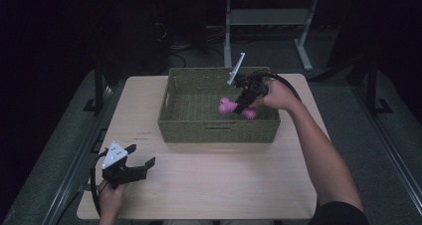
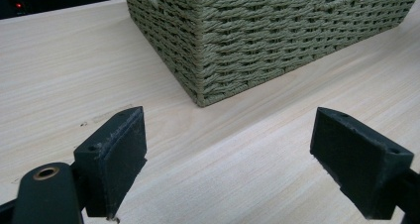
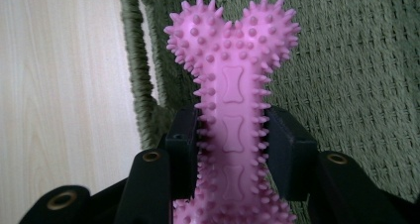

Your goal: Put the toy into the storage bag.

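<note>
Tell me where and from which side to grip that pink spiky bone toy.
Grip the pink bone toy across its narrow middle shaft, closing in from its two long sides, as the right gripper does now over the green woven basket. The shaft is slimmer than the knobbed ends, so these would likely stop it slipping lengthwise, and the soft spikes give the pads purchase.

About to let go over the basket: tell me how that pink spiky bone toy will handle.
The pink bone toy looks like soft rubber, so probably light. Its nubs should keep it from slipping in the right gripper. Dropped into the basket, it likely won't roll far.
</note>
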Available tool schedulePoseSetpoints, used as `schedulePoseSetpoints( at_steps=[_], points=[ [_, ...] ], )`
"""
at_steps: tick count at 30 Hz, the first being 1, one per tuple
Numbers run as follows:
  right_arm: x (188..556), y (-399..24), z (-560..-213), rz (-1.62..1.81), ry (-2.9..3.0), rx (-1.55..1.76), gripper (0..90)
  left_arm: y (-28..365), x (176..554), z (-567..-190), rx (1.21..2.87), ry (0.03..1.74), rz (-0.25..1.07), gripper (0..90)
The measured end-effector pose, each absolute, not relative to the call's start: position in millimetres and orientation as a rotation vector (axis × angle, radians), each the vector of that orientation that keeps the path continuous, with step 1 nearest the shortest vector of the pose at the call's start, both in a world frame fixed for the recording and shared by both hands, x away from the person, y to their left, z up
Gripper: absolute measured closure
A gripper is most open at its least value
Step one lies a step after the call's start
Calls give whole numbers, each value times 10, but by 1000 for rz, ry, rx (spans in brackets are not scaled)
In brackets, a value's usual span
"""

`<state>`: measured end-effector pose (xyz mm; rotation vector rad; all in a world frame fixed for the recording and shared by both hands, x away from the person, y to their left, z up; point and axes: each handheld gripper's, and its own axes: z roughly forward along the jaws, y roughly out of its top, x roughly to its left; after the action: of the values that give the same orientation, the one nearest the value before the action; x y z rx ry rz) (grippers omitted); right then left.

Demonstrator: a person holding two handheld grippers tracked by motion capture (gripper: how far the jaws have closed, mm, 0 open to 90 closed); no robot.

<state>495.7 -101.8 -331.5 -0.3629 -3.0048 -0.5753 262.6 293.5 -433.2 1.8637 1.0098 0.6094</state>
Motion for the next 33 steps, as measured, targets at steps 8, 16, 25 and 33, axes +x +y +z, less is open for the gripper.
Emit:
schedulePoseSetpoints(
  at_steps=[8, 16, 25, 33],
  points=[
    [5041, -1030, -3561, -554, -2972, -407, 584, 2924, 2627, -4332, 1868, 1007, 607, 139],
    [5050, -976, -3643, -538, -2959, -395, 583, 2925, 2633, -4337, 1868, 1012, 611, 139],
    [5028, -967, -3801, -527, -2938, -410, 582, 2915, 2634, -4337, 1869, 1010, 611, 139],
    [5035, -945, -3899, -520, -2920, -421, 582, 2932, 2632, -4334, 1864, 1017, 606, 139]
  ],
)
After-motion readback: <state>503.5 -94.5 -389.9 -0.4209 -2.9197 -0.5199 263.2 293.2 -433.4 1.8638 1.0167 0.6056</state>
